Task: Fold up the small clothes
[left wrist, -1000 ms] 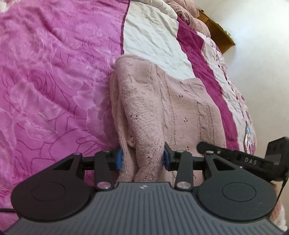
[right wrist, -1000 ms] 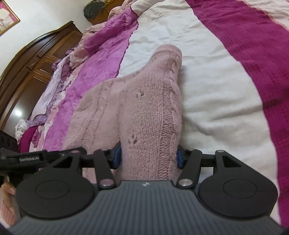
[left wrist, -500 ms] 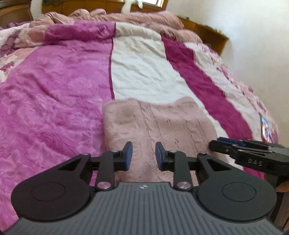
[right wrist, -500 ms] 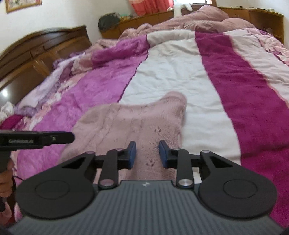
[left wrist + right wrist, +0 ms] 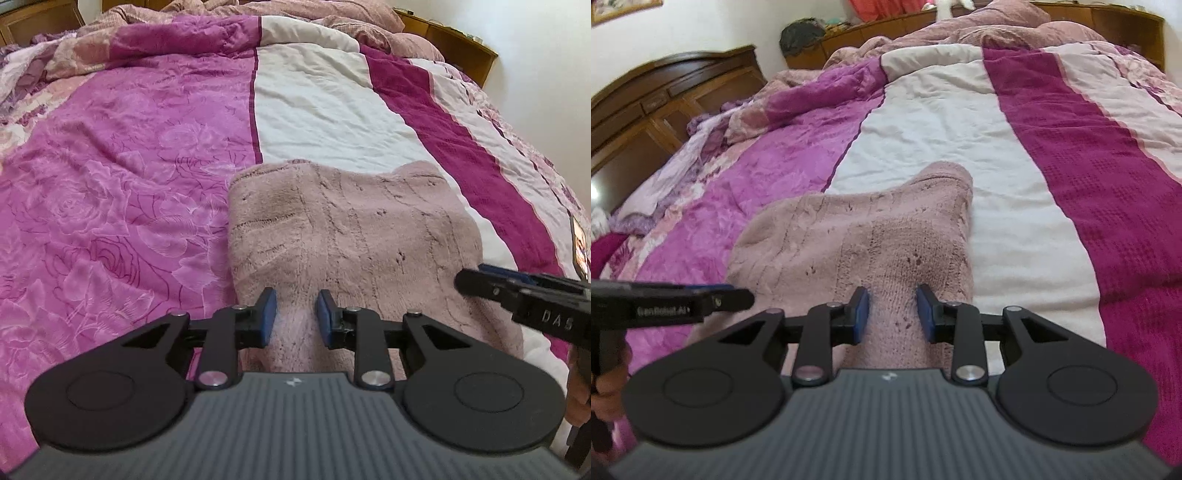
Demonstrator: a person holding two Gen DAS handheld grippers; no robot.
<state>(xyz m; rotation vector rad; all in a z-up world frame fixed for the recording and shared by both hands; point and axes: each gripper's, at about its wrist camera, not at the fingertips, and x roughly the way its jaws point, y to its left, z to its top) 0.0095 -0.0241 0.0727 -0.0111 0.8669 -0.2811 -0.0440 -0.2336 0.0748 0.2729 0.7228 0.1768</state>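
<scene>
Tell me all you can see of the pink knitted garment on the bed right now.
The pink knitted garment is a dusty-pink, fuzzy cable knit, folded into a rough rectangle with one rounded corner sticking out at its far end. It lies flat on the bedspread, across the purple floral panel and the white stripe. Both grippers hang over its near edge; the blue fingers of each are apart, gripping nothing.

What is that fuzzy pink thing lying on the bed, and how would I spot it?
Start at the big striped bed cover. On its near end, across the white middle stripe, lies a small folded knit sweater. It is the only dusty-pink, cable-knit piece; everything around is flat magenta or white bedding.
</scene>
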